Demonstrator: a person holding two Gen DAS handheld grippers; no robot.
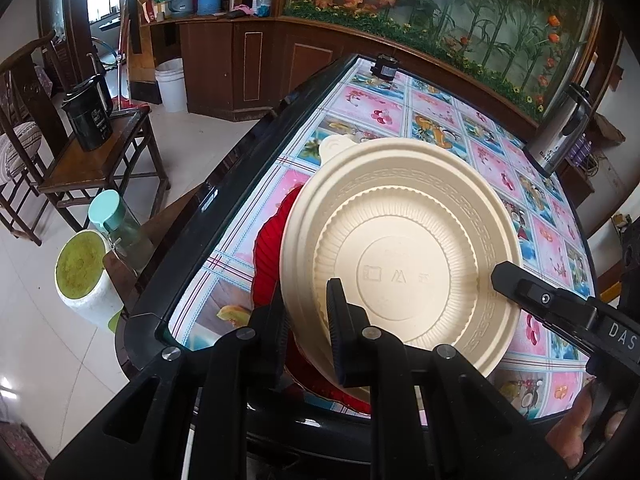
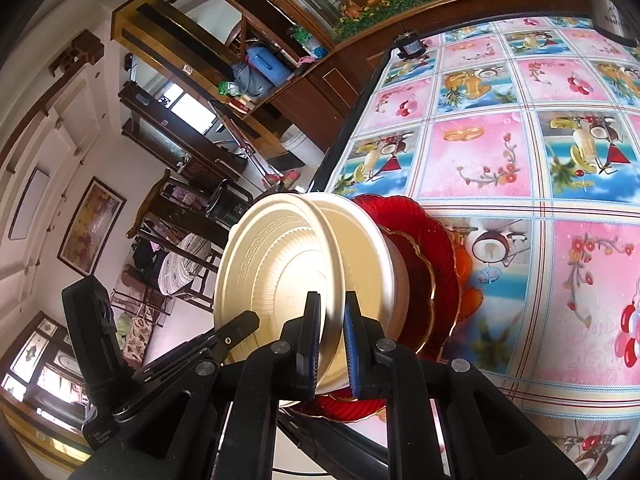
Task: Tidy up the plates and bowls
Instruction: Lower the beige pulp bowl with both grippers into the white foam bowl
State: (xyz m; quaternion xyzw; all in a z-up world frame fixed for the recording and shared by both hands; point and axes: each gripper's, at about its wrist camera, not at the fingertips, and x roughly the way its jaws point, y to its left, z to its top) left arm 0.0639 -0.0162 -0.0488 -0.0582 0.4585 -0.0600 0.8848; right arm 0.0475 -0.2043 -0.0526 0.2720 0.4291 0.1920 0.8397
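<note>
A cream ribbed dish [image 1: 400, 240] is tilted above a red plate [image 1: 268, 264] near the front edge of the table [image 1: 440, 120], which has a fruit-pattern cloth. My left gripper [image 1: 305, 292] is shut on the dish's near-left rim. My right gripper [image 1: 500, 272] clamps the opposite rim. In the right wrist view the right gripper [image 2: 332, 298] pinches the cream dish [image 2: 276, 272] edge-on, with the left gripper [image 2: 248, 320] at its other side. Stacked red plates [image 2: 420, 240] lie under it. A second cream piece [image 1: 336, 144] peeks out behind; what it is I cannot tell.
A steel flask [image 1: 568, 128] stands at the table's far right and a small black device [image 1: 386, 66] at its far edge. Left of the table are a wooden stool with a black kettle [image 1: 88, 120], a mint-lidded bottle [image 1: 108, 208] and a white tub [image 1: 80, 276].
</note>
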